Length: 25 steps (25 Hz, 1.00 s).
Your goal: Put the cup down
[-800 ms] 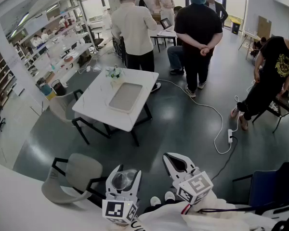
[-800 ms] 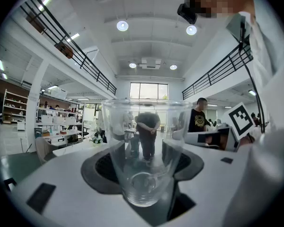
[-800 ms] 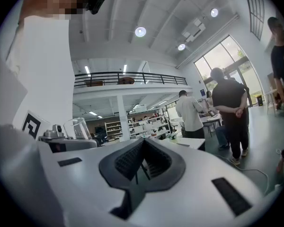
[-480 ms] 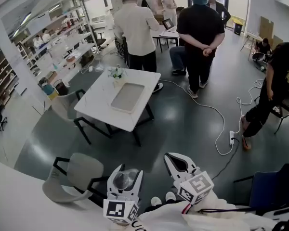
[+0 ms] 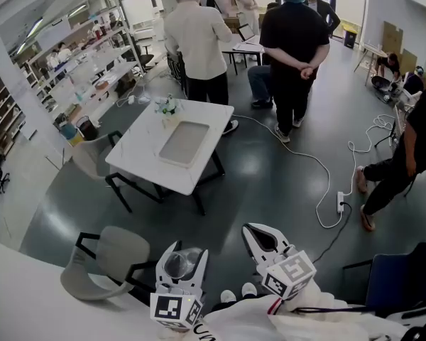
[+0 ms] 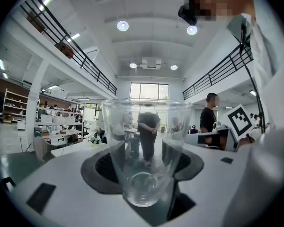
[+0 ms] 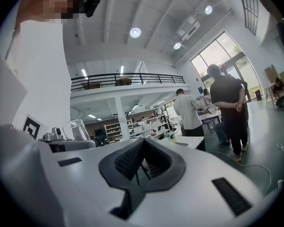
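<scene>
A clear glass cup (image 5: 182,266) stands upright between the jaws of my left gripper (image 5: 187,255), held in the air near my body at the bottom of the head view. In the left gripper view the cup (image 6: 144,150) fills the middle, and the dark pads (image 6: 100,167) of the left gripper (image 6: 143,168) press on both its sides. The cup is empty. My right gripper (image 5: 250,230) hovers just to the right with its jaws together and nothing in them. In its own view the right gripper (image 7: 143,144) points at the room, with the cup (image 7: 78,129) at its left.
A white table (image 5: 138,151) stands ahead with a grey tray (image 5: 186,142) and a small plant (image 5: 167,107) on it. A beige chair (image 5: 106,261) is close at the left. People (image 5: 292,41) stand beyond the table; one (image 5: 412,148) is at the right. A cable and power strip (image 5: 339,201) lie on the floor.
The person at the right has stepped further right and toward me. Both grippers and the cup stay where they were.
</scene>
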Available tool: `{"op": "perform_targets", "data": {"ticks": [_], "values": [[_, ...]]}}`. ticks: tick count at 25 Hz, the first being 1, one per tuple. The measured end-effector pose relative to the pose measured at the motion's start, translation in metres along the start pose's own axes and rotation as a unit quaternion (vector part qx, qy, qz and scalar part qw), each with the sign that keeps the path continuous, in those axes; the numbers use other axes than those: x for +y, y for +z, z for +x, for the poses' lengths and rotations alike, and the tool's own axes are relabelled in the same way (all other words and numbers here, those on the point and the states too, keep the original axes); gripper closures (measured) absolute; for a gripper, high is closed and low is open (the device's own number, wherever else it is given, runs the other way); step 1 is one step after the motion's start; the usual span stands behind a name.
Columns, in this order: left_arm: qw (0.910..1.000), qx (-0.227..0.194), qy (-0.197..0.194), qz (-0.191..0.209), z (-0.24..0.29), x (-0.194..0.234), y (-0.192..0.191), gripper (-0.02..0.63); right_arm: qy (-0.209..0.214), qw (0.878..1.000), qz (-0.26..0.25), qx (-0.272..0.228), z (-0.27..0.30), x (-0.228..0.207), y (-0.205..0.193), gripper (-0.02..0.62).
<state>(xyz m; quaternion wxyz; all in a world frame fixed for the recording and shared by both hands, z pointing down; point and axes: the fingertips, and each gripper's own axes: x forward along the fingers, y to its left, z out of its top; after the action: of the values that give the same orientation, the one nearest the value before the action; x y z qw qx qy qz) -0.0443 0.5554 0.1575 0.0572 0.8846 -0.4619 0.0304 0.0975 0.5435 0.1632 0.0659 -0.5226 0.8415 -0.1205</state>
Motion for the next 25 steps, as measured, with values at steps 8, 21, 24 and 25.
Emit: {"op": "perform_targets", "data": {"ticks": [8, 21, 24, 25], "values": [[0.9998, -0.004, 0.018, 0.004, 0.031, -0.004, 0.005, 0.330, 0.004, 1.000, 0.002, 0.000, 0.005, -0.037, 0.009, 0.591], [0.9995, -0.011, 0.029, -0.001, 0.075, 0.018, 0.010, 0.330, 0.000, 1.000, 0.012, 0.009, 0.034, -0.074, 0.009, 0.591], [0.9995, -0.012, 0.028, 0.002, 0.091, 0.028, 0.011, 0.330, 0.000, 1.000, 0.014, 0.008, 0.053, -0.084, 0.011, 0.591], [0.9996, -0.012, 0.027, 0.001, 0.098, 0.033, 0.011, 0.330, -0.001, 1.000, 0.015, 0.008, 0.061, -0.088, 0.011, 0.591]]}}
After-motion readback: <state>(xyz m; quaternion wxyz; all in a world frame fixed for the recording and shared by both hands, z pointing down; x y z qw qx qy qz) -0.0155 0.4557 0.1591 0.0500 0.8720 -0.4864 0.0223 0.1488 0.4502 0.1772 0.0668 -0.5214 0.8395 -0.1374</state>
